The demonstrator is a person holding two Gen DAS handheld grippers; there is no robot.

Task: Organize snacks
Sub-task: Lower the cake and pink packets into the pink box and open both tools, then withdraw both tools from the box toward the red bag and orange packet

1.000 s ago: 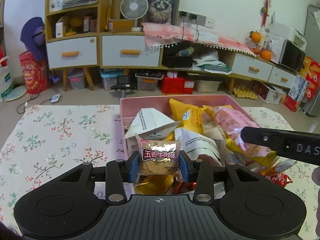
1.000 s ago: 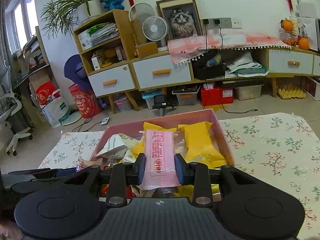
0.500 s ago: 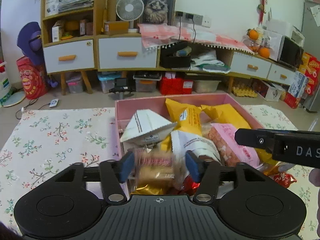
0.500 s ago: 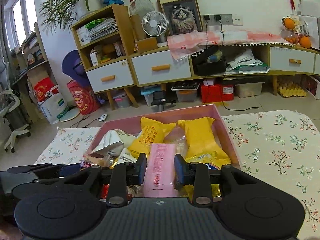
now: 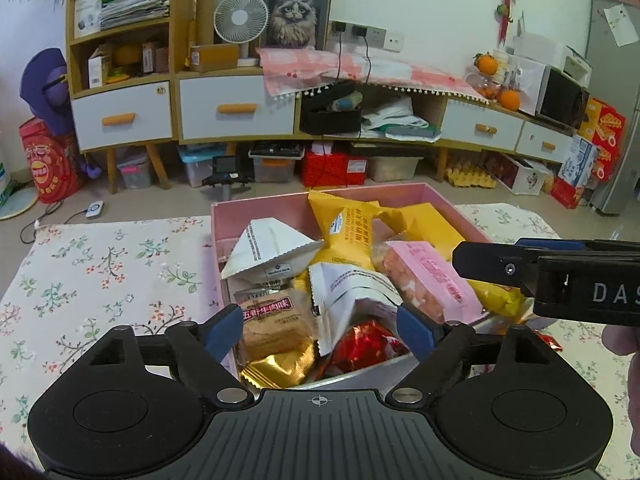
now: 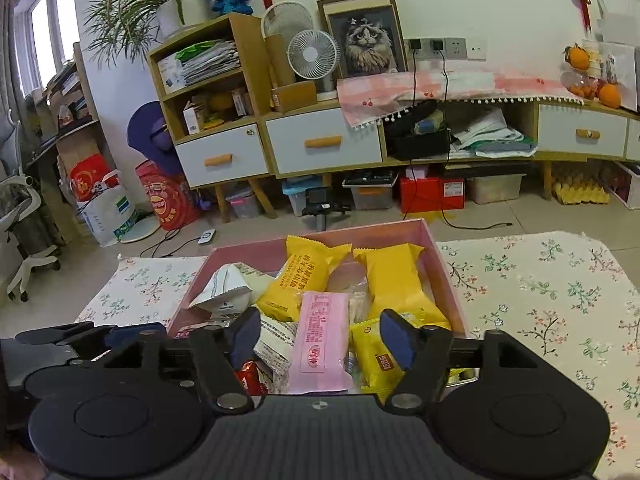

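Pink box (image 5: 260,216) on floral bench (image 5: 100,264) already stuffed: yellow packs (image 6: 394,280), white pouches (image 5: 272,250), brown beef-flavour pack (image 5: 274,322), pink wafer pack (image 6: 324,336) all lying inside. No stray snacks visible on cloth, so looks basically finished imo. Left claw (image 5: 320,326) spread wide, low over box's near-left corner, pinching nothing. Right claw (image 6: 320,338) also splayed, empty, hovering over pink pack at near edge.

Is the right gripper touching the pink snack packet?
Apart. The right wrist view shows right gripper fingers spread, clear gaps beside the pink snack packet.
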